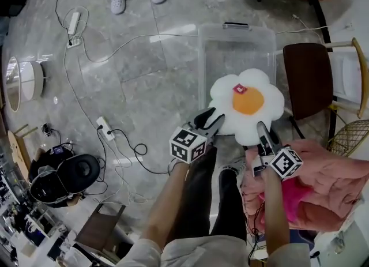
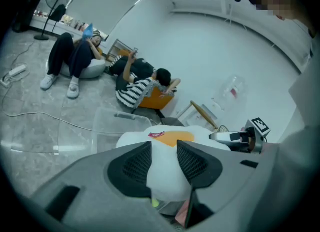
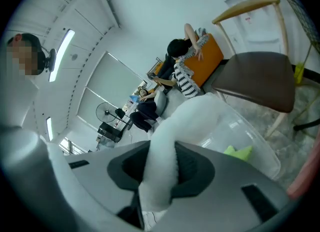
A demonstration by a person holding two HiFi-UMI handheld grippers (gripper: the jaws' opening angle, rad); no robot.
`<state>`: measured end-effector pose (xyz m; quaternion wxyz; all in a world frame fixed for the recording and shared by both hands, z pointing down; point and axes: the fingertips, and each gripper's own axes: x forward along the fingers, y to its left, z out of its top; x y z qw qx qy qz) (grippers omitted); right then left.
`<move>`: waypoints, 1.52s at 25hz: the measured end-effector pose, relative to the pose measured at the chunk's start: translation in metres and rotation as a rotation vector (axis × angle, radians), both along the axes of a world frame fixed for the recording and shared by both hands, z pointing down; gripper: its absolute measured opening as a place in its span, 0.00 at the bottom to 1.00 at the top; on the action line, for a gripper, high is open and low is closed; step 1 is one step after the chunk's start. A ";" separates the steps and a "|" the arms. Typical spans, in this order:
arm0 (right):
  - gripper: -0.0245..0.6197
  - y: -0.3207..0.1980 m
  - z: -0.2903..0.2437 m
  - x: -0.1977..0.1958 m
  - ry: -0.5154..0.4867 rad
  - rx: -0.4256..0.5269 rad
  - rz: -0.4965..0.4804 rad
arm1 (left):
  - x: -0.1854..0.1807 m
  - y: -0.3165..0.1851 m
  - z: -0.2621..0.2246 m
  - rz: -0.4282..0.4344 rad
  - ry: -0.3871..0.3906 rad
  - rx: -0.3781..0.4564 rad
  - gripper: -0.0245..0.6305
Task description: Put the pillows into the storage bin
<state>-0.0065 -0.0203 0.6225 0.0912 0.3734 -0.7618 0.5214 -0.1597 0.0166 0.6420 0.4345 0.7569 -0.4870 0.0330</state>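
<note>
A white fried-egg pillow with an orange yolk and a small red tag hangs over the near end of a clear plastic storage bin on the floor. My left gripper is shut on the pillow's lower left edge. My right gripper is shut on its lower right edge. In the left gripper view the white pillow is squeezed between the black pads, and the right gripper shows beyond it. The right gripper view has the pillow's edge pinched between its pads, the bin behind.
A pink pillow or blanket lies at my right. A brown-seated chair stands right of the bin, a wire basket near it. Cables and power strips cross the floor at left. People sit on the floor beyond the bin.
</note>
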 end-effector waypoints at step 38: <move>0.37 -0.002 0.343 0.004 0.403 -0.397 0.073 | -0.036 0.103 0.082 -0.109 0.084 -0.280 0.25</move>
